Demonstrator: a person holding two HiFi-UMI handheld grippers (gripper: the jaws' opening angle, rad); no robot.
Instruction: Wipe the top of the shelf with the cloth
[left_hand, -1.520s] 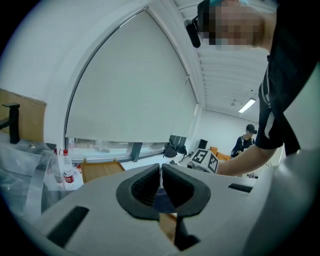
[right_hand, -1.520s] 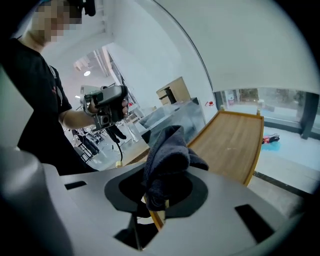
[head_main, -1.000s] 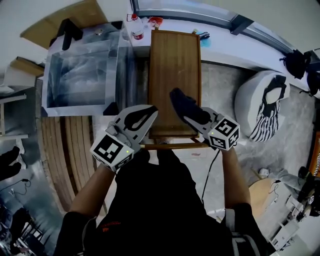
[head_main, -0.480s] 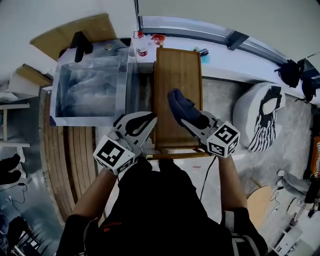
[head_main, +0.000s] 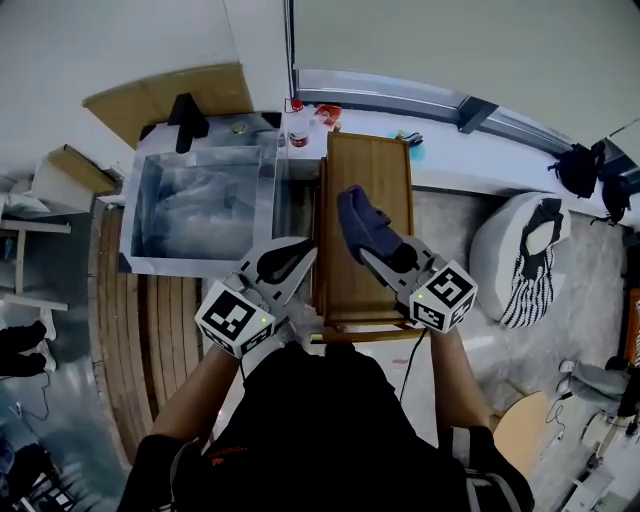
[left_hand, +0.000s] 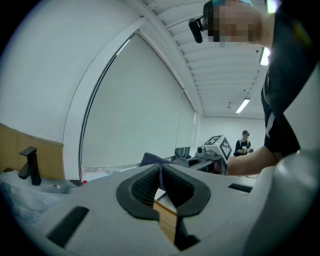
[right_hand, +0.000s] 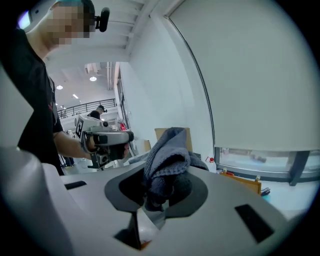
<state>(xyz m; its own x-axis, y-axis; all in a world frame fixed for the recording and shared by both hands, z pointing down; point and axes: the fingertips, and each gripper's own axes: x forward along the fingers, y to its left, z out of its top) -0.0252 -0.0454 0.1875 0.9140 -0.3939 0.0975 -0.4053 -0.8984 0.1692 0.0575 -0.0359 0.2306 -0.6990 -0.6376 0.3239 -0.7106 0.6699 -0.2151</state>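
Cloth: a dark blue knitted cloth (head_main: 360, 218) (right_hand: 167, 155), bunched into a lump, sits over the middle of the frame in the head view, above the middle stretch of the shelf top. From here I cannot tell whether it presses on the wood or hangs just clear of it.

Shelf: a narrow wooden shelf (head_main: 372, 170) runs from the centre of the frame up to the white counter (head_main: 480, 150) along the top.

Right hand-held gripper: the right hand-held gripper (head_main: 372, 252) (right_hand: 160, 185) is clamped on the cloth. The fabric fills the gap between its jaws and spills up over their tips.

Left hand-held gripper: the left hand-held gripper (head_main: 300, 255) (left_hand: 160, 167) has its jaws closed tip to tip with nothing pinched between them. It sits just beside the shelf's left edge, near the front corner, left of centre in the frame.

Bin: a clear bin (head_main: 150, 215) with crumpled plastic inside stands to the left of the shelf, in the upper left.

Bottle: a small bottle (head_main: 297, 128) with a red cap stands near the shelf's far left corner, top centre.

Beanbag: a white beanbag (head_main: 500, 225) lies on the floor well to the right of the shelf.
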